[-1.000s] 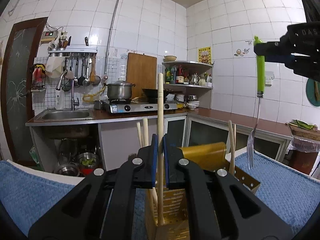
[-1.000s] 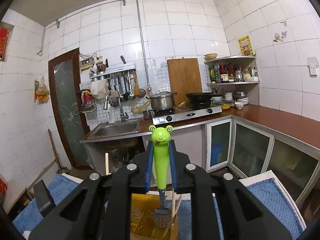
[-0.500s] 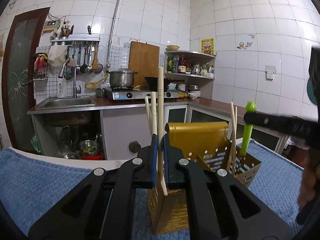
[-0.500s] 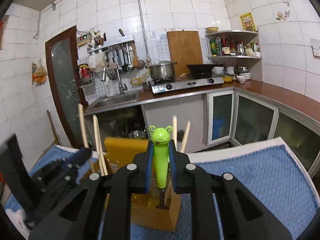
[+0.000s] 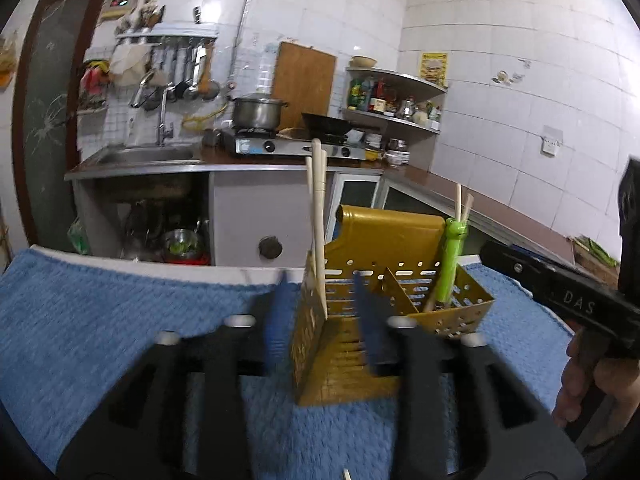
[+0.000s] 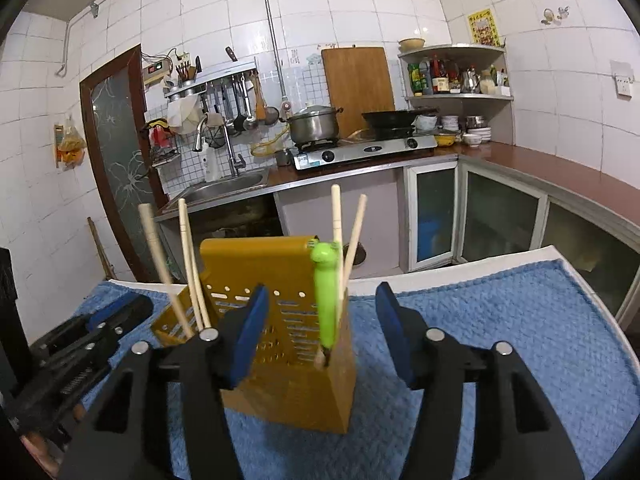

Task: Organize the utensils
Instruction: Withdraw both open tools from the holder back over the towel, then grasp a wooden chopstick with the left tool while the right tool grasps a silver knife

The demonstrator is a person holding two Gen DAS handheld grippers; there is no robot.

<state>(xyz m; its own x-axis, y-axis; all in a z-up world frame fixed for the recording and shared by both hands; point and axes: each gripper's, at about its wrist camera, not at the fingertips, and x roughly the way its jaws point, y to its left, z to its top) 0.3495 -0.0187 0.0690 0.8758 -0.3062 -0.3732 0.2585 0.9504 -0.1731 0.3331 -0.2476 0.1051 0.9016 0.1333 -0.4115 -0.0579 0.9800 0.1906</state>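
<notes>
A yellow slotted utensil holder (image 5: 372, 304) (image 6: 292, 340) stands on the blue towel (image 5: 120, 320) (image 6: 500, 340). Wooden chopsticks (image 5: 318, 216) (image 6: 188, 272) stand in its left compartment. The green frog-handled fork (image 5: 450, 264) (image 6: 326, 292) stands with two more chopsticks (image 6: 348, 240) in its right compartment. My left gripper (image 5: 324, 320) is open and empty, just in front of the holder. My right gripper (image 6: 320, 328) is open and empty, its fingers on either side of the holder's near corner.
The right gripper's body and the hand holding it (image 5: 580, 312) show at the right of the left wrist view. The left gripper (image 6: 80, 340) lies at the left of the right wrist view. Behind the towel are a sink (image 6: 228, 184), a stove (image 6: 360, 148) and counter.
Both grippers lowered their utensils into the holder and opened. The chopstick now stands in the left compartment and the green fork in the right one. Both grippers have drawn back slightly.
</notes>
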